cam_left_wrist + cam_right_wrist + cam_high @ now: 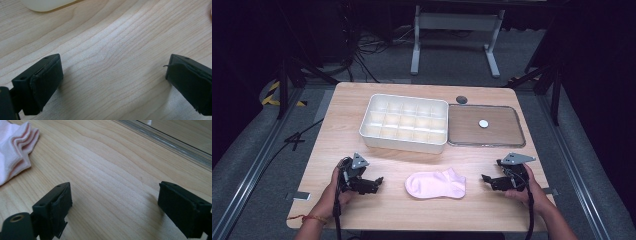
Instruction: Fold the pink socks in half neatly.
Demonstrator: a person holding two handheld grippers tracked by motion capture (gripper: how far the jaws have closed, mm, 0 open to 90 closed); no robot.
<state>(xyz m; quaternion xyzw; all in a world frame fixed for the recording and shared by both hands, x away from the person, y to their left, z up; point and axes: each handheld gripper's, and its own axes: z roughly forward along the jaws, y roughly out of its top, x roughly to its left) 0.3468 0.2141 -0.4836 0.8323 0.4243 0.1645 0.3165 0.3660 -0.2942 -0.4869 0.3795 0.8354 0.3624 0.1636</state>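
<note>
Biggest thing first: the wooden table runs across most of the high view, and up in the upper middle sits the white divided organizer box, with its clear lid lying flat just to the right of it. All the cells look empty from here.

The pink sock is lying flat in the lower middle of the frame, between your two grippers and touching neither. In the right gripper view its wavy cuff edge pokes into the upper left corner.

Your left gripper rests at lower left, jaws spread wide over bare wood. Your right gripper is at lower right, also wide apart with nothing between the jaws.

Stuff that could bite you, my guess only: the sock is thin and limp, so if you come in too high you'll pinch just the top layer and it'll unfold when lifted. Come in too low and the jaws scrape the wood and shove the sock away. Also those cells are small, so a loosely bunched sock will probably flop over the dividers.
</note>
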